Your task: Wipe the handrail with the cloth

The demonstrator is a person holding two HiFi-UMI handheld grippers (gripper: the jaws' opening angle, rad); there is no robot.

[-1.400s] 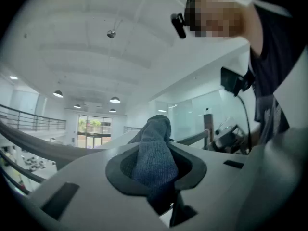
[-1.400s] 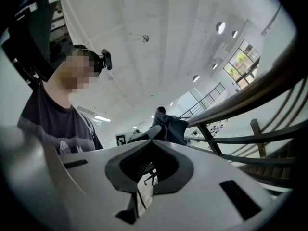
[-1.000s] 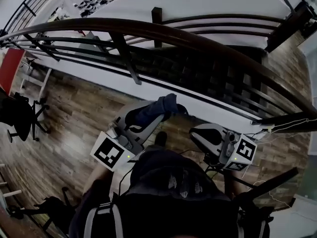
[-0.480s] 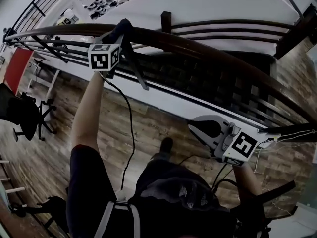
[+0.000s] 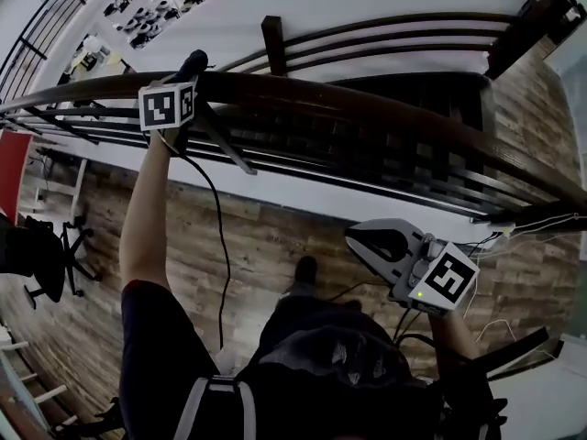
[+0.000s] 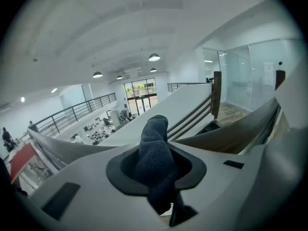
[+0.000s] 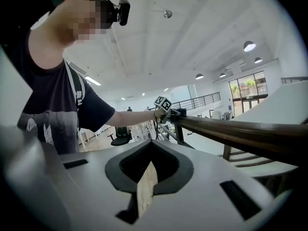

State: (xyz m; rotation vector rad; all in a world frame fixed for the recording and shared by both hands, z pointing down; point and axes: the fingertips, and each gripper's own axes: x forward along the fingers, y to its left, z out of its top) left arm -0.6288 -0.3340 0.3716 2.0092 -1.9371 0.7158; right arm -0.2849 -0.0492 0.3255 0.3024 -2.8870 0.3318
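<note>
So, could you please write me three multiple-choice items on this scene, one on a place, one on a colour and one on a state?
1. Where is the left gripper?
A. at the dark brown curved wooden handrail
B. low at waist height
C. raised overhead, clear of everything

2. What colour is the knitted cloth?
A. white
B. dark blue
C. red

3. How do the left gripper's jaws stand?
A. apart and empty
B. shut on the cloth
C. shut on a cable

Key:
1 A, the head view shows it at the rail.
2 B, the left gripper view shows dark blue knit.
3 B, that view shows the cloth clamped between them.
</note>
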